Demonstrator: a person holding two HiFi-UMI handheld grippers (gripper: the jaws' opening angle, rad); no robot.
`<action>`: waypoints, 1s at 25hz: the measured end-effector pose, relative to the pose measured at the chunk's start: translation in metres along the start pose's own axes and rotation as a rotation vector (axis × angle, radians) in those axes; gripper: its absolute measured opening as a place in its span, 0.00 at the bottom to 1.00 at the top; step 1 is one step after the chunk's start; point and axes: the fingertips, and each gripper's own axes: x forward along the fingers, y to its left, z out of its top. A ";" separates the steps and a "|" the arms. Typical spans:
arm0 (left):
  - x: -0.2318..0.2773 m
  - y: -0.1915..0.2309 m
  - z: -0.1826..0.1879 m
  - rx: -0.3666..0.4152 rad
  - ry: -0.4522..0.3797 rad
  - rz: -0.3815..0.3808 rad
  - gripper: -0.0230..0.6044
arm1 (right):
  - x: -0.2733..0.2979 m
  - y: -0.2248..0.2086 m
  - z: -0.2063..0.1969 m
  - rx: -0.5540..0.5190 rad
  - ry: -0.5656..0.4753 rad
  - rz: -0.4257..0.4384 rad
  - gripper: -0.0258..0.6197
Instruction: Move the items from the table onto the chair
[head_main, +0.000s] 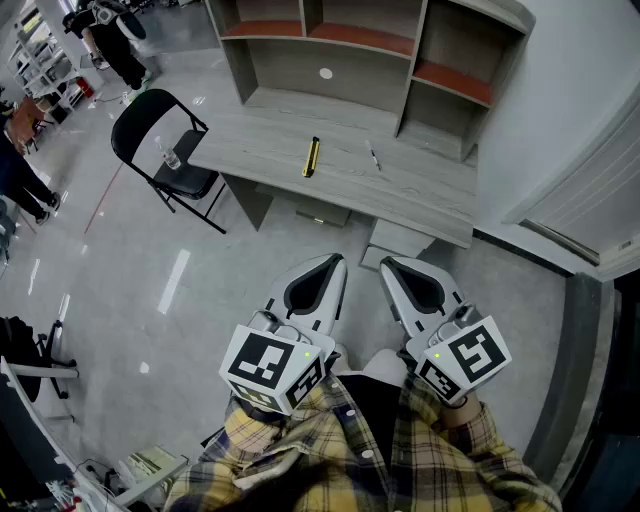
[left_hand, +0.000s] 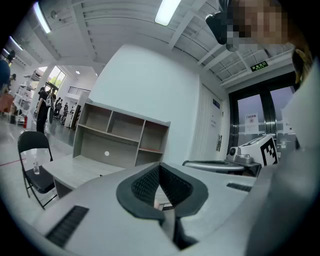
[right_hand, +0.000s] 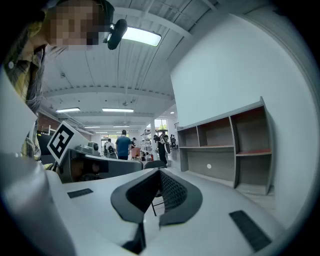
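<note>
Grey wood-grain worktop (head_main: 425, 188) carries a slim yellow-and-black tool (head_main: 311, 157) and a thin pen (head_main: 373, 155), apart from the black folding chair (head_main: 140, 118). I see my left hand-held gripper (head_main: 335, 262) and right hand-held gripper (head_main: 388, 264) clenched, empty.

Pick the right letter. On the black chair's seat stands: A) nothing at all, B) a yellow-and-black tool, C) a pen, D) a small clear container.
D: the small clear container stands on the chair seat, while the yellow-and-black tool and the thin pen-like item lie on the desk.
</note>
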 end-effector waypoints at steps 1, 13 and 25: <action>-0.001 0.001 0.001 0.001 -0.002 0.002 0.04 | 0.000 0.000 0.001 0.002 -0.004 -0.002 0.07; -0.009 0.021 -0.008 -0.022 0.035 0.025 0.04 | 0.004 -0.002 -0.008 0.054 0.005 -0.042 0.07; 0.027 0.069 -0.018 -0.073 0.068 0.079 0.04 | 0.050 -0.038 -0.030 0.100 0.080 -0.019 0.07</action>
